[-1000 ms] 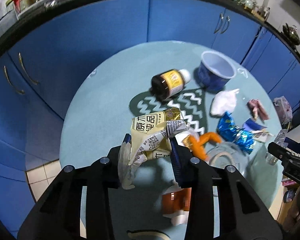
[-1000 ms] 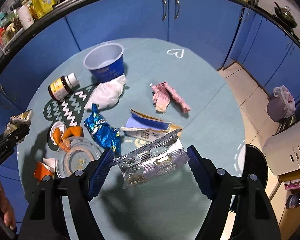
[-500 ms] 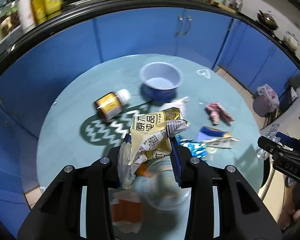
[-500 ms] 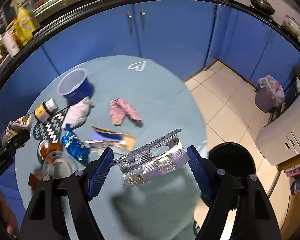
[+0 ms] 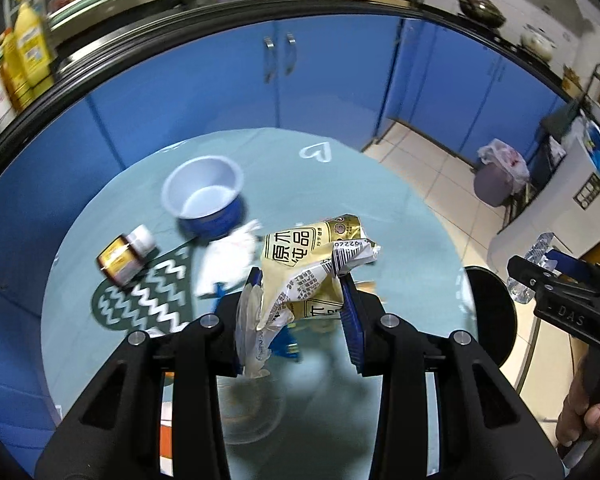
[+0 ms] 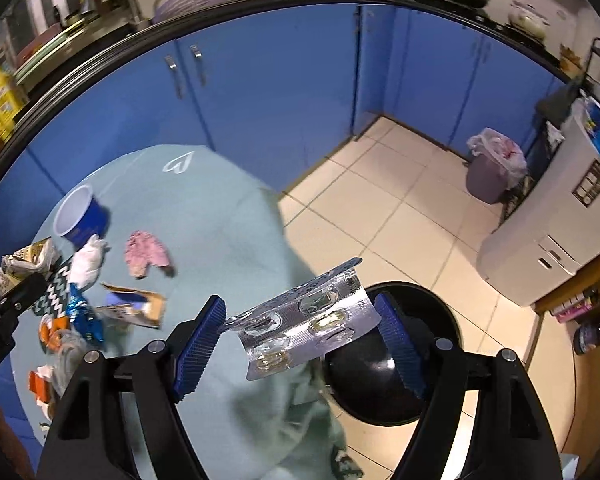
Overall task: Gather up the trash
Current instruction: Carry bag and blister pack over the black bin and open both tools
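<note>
Trash rides in both grippers at once, which suits hauling two pieces to the bin in one trip. The right gripper [image 6: 300,320] is clenched on a silver pill sheet [image 6: 306,320], pinched by its two short edges so it spans flat between the blue pads; it sits at lower centre of the right view, overlapping the near edge of the black bin [image 6: 396,360] on the tiled floor, probably lined up for a drop. The sheet is crinkled foil with clear bubbles, most looking emptied. The left gripper [image 5: 300,308] grips a crumpled yellow wrapper [image 5: 308,268] above the round table [image 5: 380,200], mid-frame. More litter waits on the table: a blue cup [image 5: 204,200], a brown bottle [image 5: 124,256], a white tissue [image 5: 228,260].
</note>
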`<action>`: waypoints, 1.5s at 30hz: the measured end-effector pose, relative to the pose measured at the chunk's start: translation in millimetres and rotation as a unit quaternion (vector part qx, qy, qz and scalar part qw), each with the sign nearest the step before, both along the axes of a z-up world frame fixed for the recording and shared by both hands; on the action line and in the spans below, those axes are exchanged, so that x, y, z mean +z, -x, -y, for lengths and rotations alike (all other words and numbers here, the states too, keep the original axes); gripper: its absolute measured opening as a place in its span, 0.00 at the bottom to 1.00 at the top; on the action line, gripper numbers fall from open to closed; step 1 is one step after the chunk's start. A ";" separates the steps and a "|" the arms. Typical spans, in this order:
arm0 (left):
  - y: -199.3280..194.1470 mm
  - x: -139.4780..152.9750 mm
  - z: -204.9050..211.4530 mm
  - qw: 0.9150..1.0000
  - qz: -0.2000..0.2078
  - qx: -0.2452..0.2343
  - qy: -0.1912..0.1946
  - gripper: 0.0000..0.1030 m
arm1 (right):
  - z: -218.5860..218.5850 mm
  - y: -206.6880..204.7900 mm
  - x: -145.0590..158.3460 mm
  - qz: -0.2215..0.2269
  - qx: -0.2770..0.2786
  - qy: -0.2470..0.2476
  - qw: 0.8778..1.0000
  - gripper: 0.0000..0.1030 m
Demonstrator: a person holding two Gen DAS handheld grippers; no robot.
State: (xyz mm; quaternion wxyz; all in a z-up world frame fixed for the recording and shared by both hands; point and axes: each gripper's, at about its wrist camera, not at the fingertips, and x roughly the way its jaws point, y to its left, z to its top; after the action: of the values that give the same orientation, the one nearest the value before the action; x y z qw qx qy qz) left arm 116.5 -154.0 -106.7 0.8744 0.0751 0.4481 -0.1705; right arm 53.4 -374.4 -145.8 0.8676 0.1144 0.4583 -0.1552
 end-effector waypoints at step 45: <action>67.8 37.1 218.8 0.981 0.045 -0.190 0.011 0.83 | 156.2 102.1 -5.8 0.003 -0.169 -0.006 0.986 0.83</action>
State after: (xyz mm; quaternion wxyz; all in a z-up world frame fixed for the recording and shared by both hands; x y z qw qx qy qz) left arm 48.7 -372.9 -69.5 0.8461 0.1568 0.3834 -0.3354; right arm -48.7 -530.6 -151.6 0.8296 0.1959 0.4309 -0.2961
